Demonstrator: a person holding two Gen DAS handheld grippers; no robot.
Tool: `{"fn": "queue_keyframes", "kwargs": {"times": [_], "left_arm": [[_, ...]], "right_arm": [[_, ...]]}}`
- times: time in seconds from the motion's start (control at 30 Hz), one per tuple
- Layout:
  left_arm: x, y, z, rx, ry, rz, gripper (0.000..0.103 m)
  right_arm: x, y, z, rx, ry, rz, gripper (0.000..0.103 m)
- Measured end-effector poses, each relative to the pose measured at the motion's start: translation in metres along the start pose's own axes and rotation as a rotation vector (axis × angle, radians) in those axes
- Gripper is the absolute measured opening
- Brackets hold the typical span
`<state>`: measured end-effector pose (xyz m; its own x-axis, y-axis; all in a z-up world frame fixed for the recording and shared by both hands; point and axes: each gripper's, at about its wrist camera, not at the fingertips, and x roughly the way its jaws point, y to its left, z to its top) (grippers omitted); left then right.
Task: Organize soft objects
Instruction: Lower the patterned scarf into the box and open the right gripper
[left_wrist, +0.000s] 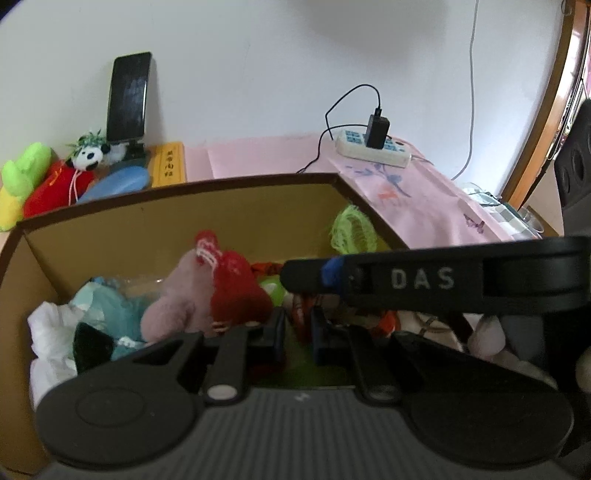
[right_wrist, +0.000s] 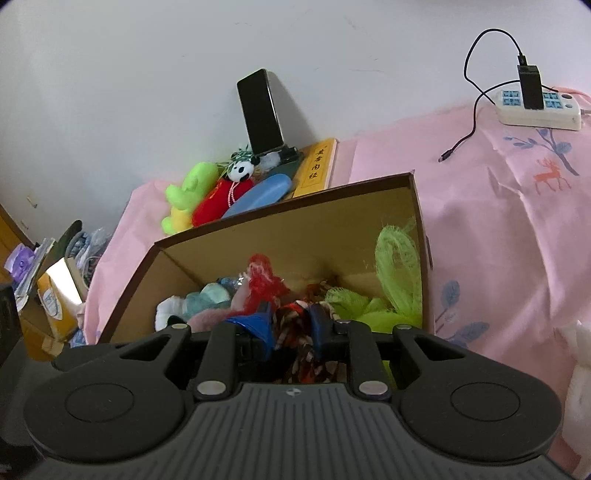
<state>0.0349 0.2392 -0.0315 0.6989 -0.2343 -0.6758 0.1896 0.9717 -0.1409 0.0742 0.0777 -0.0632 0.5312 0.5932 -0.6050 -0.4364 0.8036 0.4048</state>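
Observation:
An open cardboard box (left_wrist: 177, 218) (right_wrist: 288, 221) on the pink-covered table holds several soft toys: a pink and red plush (left_wrist: 207, 295), a teal plush (left_wrist: 107, 306), a white cloth (left_wrist: 48, 332), a lime mesh puff (left_wrist: 352, 229) (right_wrist: 399, 258). My left gripper (left_wrist: 298, 332) reaches into the box, jaws narrowly apart over an orange-red toy (left_wrist: 301, 314). My right gripper (right_wrist: 291, 325) is over the box, shut on a braided multicolour rope toy (right_wrist: 306, 350). It crosses the left wrist view as a black bar (left_wrist: 424, 277).
Behind the box lie a green-yellow plush (right_wrist: 188, 192), a red panda plush (right_wrist: 229, 188) and a blue case (right_wrist: 258, 195). A phone on a stand (right_wrist: 260, 110), a yellow book (right_wrist: 317, 166) and a power strip (right_wrist: 535, 107) stand near the wall. Clutter sits left of the table (right_wrist: 48, 280).

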Motion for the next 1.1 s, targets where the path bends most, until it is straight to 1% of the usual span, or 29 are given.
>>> {"fn": "queue_keyframes", "kwargs": {"times": [0.13,0.2,0.27,0.4,0.47,0.57,0.73,0.93,1.1], "left_arm": [[0.004,0.000,0.003,-0.003,0.007,0.006,0.012],[0.004,0.000,0.003,-0.002,0.010,0.015,0.016],[0.004,0.000,0.003,-0.004,0.016,0.029,0.030],[-0.001,-0.001,0.004,-0.011,0.023,0.042,0.039],[-0.004,-0.005,0.004,-0.007,0.024,0.049,0.049],[-0.010,-0.011,0.005,0.005,0.028,0.067,0.050],[-0.019,-0.018,0.005,0.002,0.044,0.118,0.052],[-0.033,-0.023,0.003,-0.018,0.062,0.188,0.053],[-0.044,-0.024,-0.001,-0.050,0.076,0.239,0.054]], "right_arm": [[0.006,0.002,0.002,-0.011,0.004,-0.012,0.002],[0.004,0.000,0.004,0.005,0.010,0.001,0.006],[0.000,-0.002,0.007,0.028,0.011,0.009,0.008],[-0.016,-0.007,0.011,0.053,-0.015,-0.004,0.009],[-0.025,-0.009,0.012,0.066,-0.031,-0.012,0.009],[-0.038,-0.011,0.012,0.081,-0.059,-0.035,0.009],[-0.052,-0.007,0.008,0.063,-0.078,-0.094,0.010],[-0.063,-0.003,-0.002,0.057,-0.079,-0.119,0.011],[-0.074,0.001,-0.008,0.041,-0.079,-0.115,0.012]]}}
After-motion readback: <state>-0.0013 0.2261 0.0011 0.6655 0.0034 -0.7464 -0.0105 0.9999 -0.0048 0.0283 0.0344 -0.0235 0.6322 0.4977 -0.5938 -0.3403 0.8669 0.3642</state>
